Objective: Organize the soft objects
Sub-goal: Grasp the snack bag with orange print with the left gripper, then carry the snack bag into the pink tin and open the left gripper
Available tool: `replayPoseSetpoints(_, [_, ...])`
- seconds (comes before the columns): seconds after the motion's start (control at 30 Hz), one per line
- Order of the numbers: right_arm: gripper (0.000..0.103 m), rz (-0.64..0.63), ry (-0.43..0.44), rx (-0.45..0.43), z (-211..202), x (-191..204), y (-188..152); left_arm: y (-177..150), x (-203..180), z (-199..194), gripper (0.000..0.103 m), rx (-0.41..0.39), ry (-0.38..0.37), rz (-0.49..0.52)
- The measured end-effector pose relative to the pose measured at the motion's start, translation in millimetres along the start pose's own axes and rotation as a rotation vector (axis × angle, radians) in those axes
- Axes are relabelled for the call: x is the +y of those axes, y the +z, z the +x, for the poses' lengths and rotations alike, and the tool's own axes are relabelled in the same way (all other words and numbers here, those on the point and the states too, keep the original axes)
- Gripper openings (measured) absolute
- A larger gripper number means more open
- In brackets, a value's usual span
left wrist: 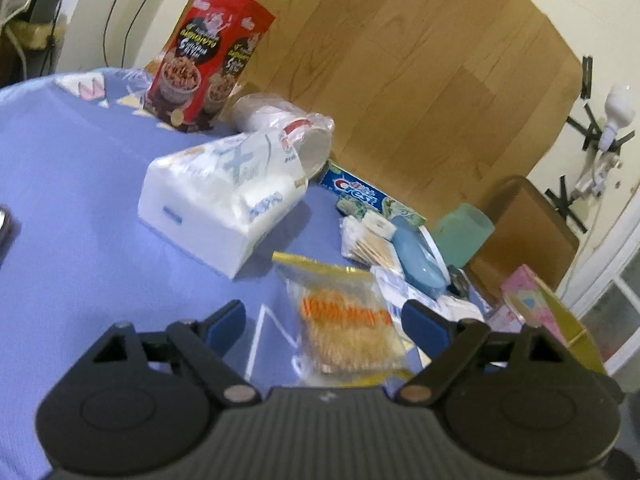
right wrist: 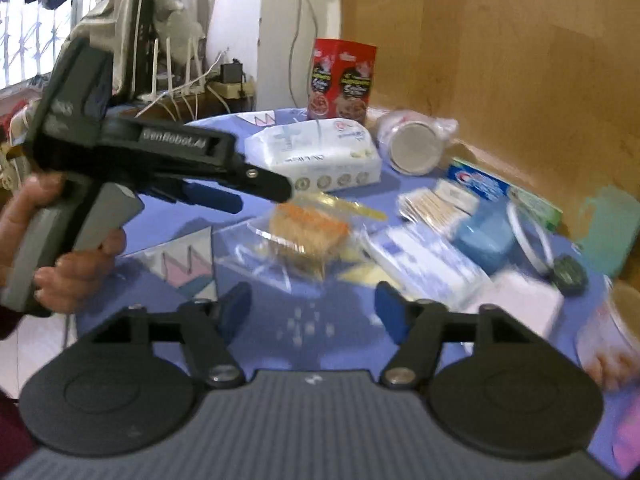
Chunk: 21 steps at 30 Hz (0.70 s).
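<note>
A clear bag of orange and tan snack with a gold seal lies on the blue tablecloth, between and just beyond my open left gripper. It also shows in the right wrist view. A white soft tissue pack lies behind it, also seen from the right. My right gripper is open and empty, low over the cloth in front of the bag. The hand-held left gripper reaches in from the left above the bag.
A red cereal box, a sleeve of white cups, a Crest toothpaste box, cotton swabs, a blue case, a teal cup and a pink-and-gold box crowd the back and right. Flat wipes pack.
</note>
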State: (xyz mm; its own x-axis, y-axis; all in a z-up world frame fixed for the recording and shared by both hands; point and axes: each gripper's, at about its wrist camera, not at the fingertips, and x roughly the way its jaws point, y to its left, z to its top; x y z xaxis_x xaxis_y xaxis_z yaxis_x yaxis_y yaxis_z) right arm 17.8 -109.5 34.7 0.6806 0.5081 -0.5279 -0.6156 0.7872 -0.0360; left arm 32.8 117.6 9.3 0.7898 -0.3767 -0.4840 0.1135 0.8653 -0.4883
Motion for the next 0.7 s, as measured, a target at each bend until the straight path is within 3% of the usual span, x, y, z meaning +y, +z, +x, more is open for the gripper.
replayPoseSetpoints(0.03, [0.073,-0.01,0.003,0.017,15,1,4,3,-2,5,0.084,0.015,0.021,0.012])
replayPoseSetpoints(0.1, [0.071,-0.011,0.033,0.049,42,-5,8,4,-2,19,0.059,0.075,0.035,0.026])
replayPoseSetpoints(0.17, [0.066,0.003,0.032,0.069,64,-2,12,0,-1,25,0.042,0.098,0.016,0.018])
replayPoseSetpoints(0.27, [0.05,0.063,0.033,0.034,58,-2,12,-5,-10,13,0.04,0.085,0.022,0.024])
replayPoseSetpoints(0.37, [0.048,0.056,-0.005,-0.04,23,4,0,-11,-31,-1,0.04,0.064,-0.042,0.058])
replayPoseSetpoints(0.5, [0.048,0.004,-0.172,-0.157,-27,4,-24,-14,-88,2,0.041,0.047,-0.158,0.166])
replayPoseSetpoints(0.7, [0.048,0.14,-0.44,-0.237,-104,-45,-60,-25,-210,44,0.042,0.109,-0.359,0.355])
